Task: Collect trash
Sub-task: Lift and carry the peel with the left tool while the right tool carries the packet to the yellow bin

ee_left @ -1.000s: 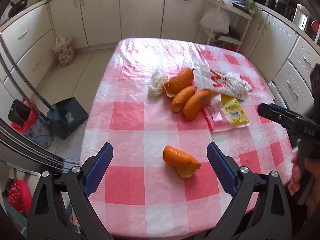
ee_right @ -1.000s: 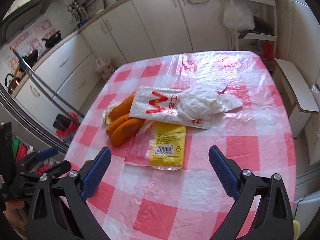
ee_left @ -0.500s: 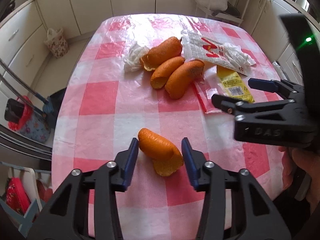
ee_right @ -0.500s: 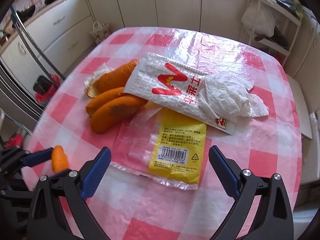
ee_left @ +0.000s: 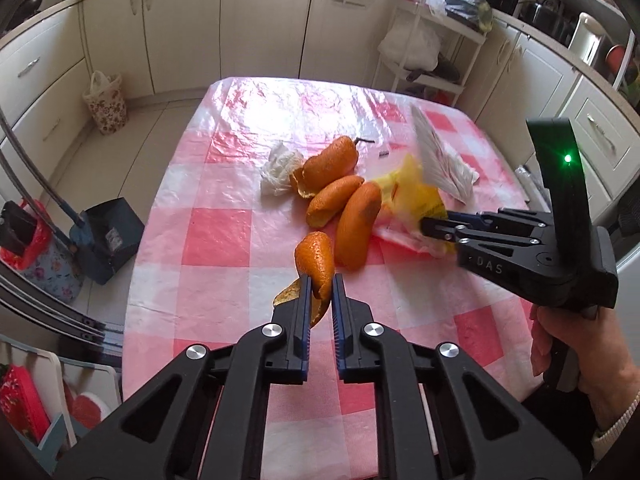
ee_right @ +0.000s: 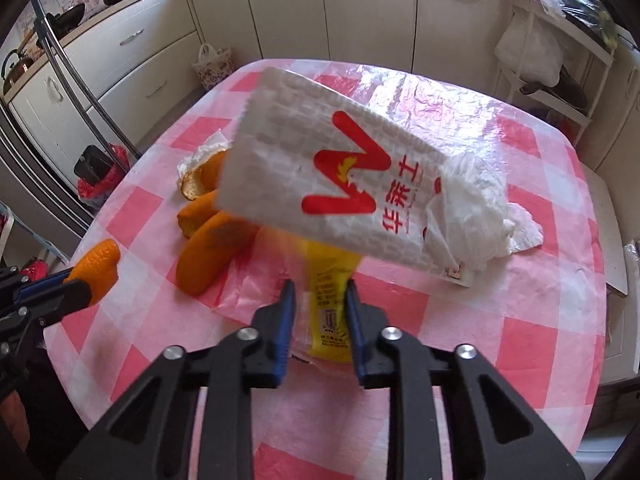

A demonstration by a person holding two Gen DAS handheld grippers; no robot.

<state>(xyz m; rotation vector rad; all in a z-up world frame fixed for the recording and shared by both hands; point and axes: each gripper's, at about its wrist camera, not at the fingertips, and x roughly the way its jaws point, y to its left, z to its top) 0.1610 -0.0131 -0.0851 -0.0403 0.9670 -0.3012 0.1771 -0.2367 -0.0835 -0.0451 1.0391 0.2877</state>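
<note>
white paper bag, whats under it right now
Under the white paper bag: the yellow wrapper held by the right gripper, and ends of orange peels. The rest is covered.

My yellow wrapper (ee_right: 329, 300) is smeared with motion blur, can't read its print. The white paper bag (ee_right: 320, 176) hides most of the orange peels (ee_right: 208, 248) behind it. My bench (ee_right: 540, 280) runs under my own jaws at the bottom.
</note>
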